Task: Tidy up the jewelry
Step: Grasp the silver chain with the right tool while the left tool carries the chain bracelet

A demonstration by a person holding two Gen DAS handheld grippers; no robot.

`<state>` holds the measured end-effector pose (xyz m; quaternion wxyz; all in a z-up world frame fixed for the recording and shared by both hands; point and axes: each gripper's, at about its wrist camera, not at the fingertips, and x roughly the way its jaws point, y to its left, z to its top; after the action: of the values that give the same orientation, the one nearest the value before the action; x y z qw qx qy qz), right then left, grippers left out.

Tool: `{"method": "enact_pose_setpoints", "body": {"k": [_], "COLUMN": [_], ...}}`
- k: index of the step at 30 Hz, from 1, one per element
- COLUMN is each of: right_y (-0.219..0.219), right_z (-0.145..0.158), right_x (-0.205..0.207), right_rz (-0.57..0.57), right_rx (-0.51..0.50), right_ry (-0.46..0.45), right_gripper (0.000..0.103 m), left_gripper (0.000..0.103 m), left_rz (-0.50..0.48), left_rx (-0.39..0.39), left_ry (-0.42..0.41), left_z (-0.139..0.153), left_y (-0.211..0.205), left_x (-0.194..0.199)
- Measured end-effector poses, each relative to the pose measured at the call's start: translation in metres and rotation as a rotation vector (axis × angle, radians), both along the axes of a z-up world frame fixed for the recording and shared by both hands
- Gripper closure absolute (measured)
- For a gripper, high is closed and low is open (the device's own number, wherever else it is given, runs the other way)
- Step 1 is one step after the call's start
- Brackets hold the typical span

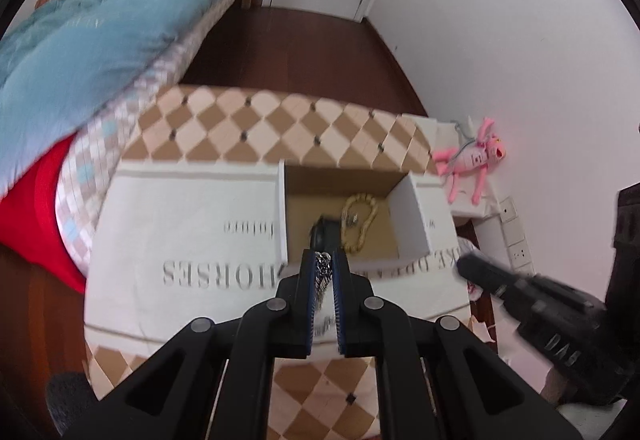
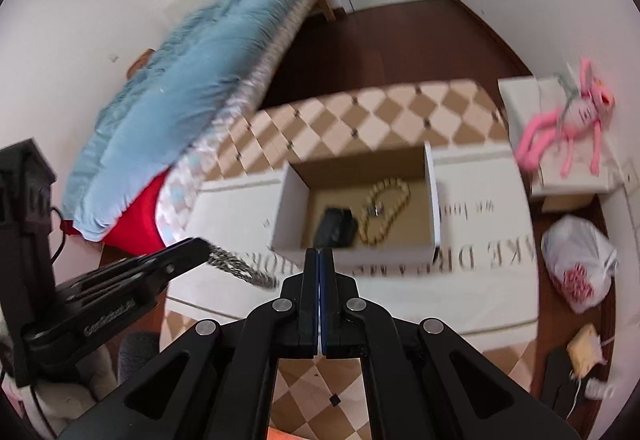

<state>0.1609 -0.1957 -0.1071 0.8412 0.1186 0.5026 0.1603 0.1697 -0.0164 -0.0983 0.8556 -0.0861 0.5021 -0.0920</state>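
An open white cardboard box (image 1: 412, 215) (image 2: 288, 207) sits on a white cloth with grey lettering. Inside lie a cream bead necklace (image 1: 360, 220) (image 2: 386, 209) and a black item (image 1: 322, 232) (image 2: 335, 227). My left gripper (image 1: 323, 264) is shut on a silver chain (image 1: 322, 272), held just in front of the box's near wall; in the right wrist view the left gripper (image 2: 200, 252) shows with the chain (image 2: 240, 268) hanging from its tip. My right gripper (image 2: 320, 260) is shut and empty, near the box's front edge; it also shows in the left wrist view (image 1: 480, 272).
The cloth (image 1: 192, 224) covers a checkered tan-and-cream table (image 1: 280, 119). A bed with a blue blanket (image 1: 100, 27) stands at the left. A pink plush toy (image 2: 568, 123) lies on a white stand at the right. A plastic bag (image 2: 580, 260) sits on the dark floor.
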Motion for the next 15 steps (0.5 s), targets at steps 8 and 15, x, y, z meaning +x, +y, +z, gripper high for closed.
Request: {"method": "enact_pose_setpoints", "body": {"k": [8,15], "right_y": [0.002,0.030], "right_z": [-0.090,-0.153], "right_x": [0.014,0.005], "right_rz": [-0.018,-0.054], "right_rx": [0.078,-0.023], "right_ry": [0.273,0.343], "right_gripper": [0.078,0.054], "left_gripper": [0.097,0.097], "left_rz": [0.032,0.086], "left_rx": [0.102,0.141], "left_ry": [0.031,0.142], "left_z": [-0.029,-0.094], "left_y": [0.011,0.027], "left_x": [0.000,-0.012]}}
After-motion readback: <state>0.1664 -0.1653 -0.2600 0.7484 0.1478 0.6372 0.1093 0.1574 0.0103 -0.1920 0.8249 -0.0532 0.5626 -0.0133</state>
